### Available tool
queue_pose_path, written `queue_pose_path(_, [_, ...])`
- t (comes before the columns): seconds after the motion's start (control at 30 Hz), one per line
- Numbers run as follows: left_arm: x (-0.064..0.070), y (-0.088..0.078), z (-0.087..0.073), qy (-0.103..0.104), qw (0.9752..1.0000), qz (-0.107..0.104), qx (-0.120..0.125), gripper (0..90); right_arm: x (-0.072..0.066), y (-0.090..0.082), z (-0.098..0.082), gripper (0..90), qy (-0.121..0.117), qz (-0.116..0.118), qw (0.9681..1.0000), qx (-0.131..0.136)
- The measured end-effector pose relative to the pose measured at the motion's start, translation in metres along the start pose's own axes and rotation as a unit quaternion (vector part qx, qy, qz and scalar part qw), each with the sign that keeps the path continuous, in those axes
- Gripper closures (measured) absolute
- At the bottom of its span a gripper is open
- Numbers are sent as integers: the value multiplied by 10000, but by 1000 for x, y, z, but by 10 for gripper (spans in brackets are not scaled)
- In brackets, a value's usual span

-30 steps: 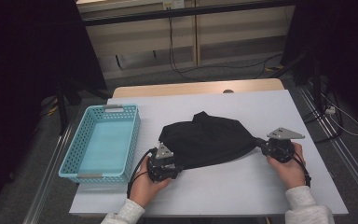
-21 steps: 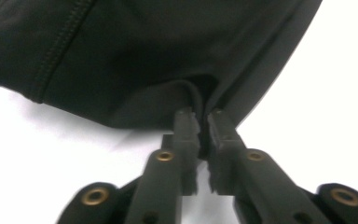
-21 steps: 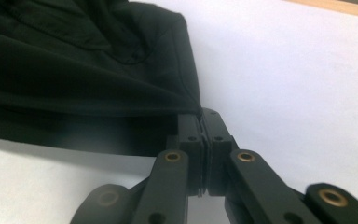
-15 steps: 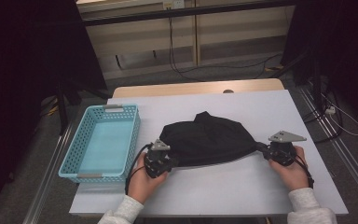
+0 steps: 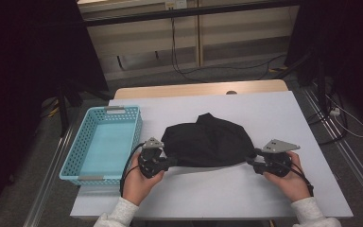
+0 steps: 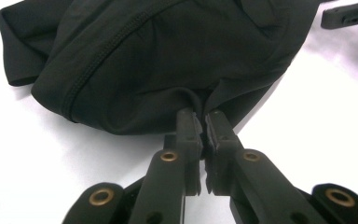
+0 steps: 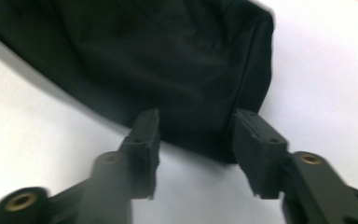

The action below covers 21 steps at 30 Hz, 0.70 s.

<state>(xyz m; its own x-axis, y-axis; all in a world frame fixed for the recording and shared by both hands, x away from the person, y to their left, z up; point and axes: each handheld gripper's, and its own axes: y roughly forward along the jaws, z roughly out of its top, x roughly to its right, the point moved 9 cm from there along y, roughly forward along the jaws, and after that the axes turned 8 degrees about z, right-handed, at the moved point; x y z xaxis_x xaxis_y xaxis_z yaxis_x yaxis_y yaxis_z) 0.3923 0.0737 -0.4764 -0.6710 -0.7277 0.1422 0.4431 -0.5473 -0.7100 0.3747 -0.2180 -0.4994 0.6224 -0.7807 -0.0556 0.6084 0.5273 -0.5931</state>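
- Lying in a rounded heap on the white table top [image 5: 227,194], the soft black stretch-fabric garment [image 5: 208,142] sits just right of the light blue perforated plastic basket [image 5: 90,163], near the person's edge of the table
- The left gripper [image 5: 169,161] has its jaws pressed together on a pinch of the garment's near left hem; in the left gripper view [image 6: 200,122] a thin fold of cloth rises from between the pads, so this corner is clamped
- The right gripper [image 5: 254,160] stands at the garment's right edge with its jaws apart; they have just been opening, and in the right gripper view [image 7: 193,128] the cloth's corner lies between the pads, which do not press on it
- The fabric looks light, limp and a little sleek: it should sag and stretch when lifted, not keep any shape, and it may slide out of a shallow pinch
- A stitched seam [image 6: 105,56] runs across the cloth; seams and hem edges are thicker and would probably give the pads a firmer bite than a single smooth layer
- Best hold, as I judge it, is at two opposite hem corners, deep in the jaws, so the cloth hangs flat between them rather than bunching
- Nothing fragile here; the chief risk is one corner slipping free
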Motion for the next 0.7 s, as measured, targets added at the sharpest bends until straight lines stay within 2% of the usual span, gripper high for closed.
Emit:
queue_pose_path(0.03, [0,0,0,12,10000,3,7,856,0,0,3,500,32,44,10000,50])
queue_pose_path(0.13, [-1,0,1,27,10000,3,20,856,8,2,14,508,27,-58,9999,131])
queue_pose_path(0.23, [0,1,1,26,10000,-5,-5,857,20,13,26,511,-56,-333,9994,33])
queue_pose_path(0.33, [0,2,0,30,10000,-15,-15,857,29,25,30,511,38,-509,9987,-21])
queue_pose_path(0.47, [-2,1,-1,11,10000,-9,-8,856,36,35,30,548,73,-595,9982,-96])
queue_pose_path(0.6, [-2,0,0,4,10000,-16,5,856,38,42,39,555,251,-560,9980,114])
queue_pose_path(0.7, [-2,-1,2,-12,10000,-24,39,856,40,46,45,612,268,-627,9975,189])
